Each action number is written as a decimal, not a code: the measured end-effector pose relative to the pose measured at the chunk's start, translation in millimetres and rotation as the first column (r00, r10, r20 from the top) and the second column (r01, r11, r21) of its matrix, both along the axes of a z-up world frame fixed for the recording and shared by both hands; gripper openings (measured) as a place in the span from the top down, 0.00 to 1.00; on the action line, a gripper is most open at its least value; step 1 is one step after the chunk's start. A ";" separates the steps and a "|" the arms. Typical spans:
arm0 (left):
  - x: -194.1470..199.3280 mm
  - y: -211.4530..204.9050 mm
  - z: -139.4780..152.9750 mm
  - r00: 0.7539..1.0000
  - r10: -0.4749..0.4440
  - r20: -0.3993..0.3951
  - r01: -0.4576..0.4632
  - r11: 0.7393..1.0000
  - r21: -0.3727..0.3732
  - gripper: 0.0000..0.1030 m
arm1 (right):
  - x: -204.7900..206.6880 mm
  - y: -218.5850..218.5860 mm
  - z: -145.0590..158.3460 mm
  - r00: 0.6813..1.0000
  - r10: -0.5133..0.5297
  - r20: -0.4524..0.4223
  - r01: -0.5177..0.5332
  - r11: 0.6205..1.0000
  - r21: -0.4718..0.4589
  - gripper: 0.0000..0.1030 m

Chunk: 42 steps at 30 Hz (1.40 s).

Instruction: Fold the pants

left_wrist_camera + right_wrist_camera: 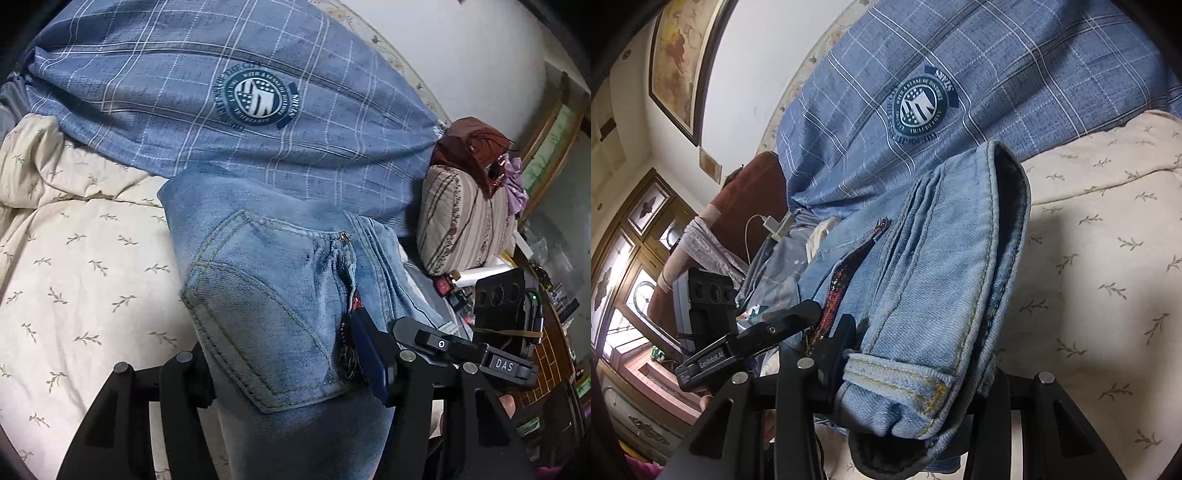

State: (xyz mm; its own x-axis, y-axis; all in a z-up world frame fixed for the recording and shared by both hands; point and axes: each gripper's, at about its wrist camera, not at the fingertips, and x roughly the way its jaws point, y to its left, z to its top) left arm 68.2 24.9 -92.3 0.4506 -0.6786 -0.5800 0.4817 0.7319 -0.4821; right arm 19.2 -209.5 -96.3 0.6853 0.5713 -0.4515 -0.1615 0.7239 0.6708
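Left gripper [284, 373] | we are clamping the folded jeans [280, 295] at the pocket | right gripper [908, 373] | we are pinching the waistband end to keep the layers stacked | jeans are hanging lifted above the leaf-print bedsheet [74, 277], near the plaid pillow [207, 92]

We count one pair of faded light-blue denim jeans [280, 295], one blue plaid pillow with a round crest [229, 99], one cream leaf-print bedsheet [85, 266], one striped quilted cushion [461, 221], and two black grippers: left [291, 373], right [916, 373].
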 end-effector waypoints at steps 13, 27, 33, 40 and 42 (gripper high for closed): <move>18.0 17.2 -7.2 0.995 0.097 0.017 -0.098 0.993 0.068 0.39 | 23.7 26.8 -10.0 1.000 0.000 -0.025 0.000 1.000 -0.025 0.57; 39.1 10.5 -30.8 0.993 0.113 -0.047 -0.100 0.971 0.218 0.35 | 38.7 27.7 -41.4 0.989 -0.019 -0.150 0.010 0.998 -0.062 0.54; 38.9 7.4 -28.4 0.990 0.136 -0.037 -0.122 0.958 0.259 0.29 | 40.7 20.7 -49.0 0.977 -0.042 -0.207 0.029 0.998 -0.061 0.40; 24.6 8.7 -21.7 0.983 0.185 0.005 -0.177 0.934 0.309 0.25 | 31.5 12.7 -44.2 0.976 -0.055 -0.210 0.040 0.996 -0.077 0.38; 18.9 10.0 -18.7 0.980 0.196 0.024 -0.193 0.928 0.319 0.25 | 26.4 7.8 -41.1 0.977 -0.064 -0.204 0.047 0.995 -0.087 0.38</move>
State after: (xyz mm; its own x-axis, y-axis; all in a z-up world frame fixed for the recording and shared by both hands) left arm 87.1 34.9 -111.0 0.5495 -0.3575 -0.7552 0.3110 0.9264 -0.2122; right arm 45.5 -201.7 -137.4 0.6021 0.4907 -0.6298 0.0161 0.7813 0.6240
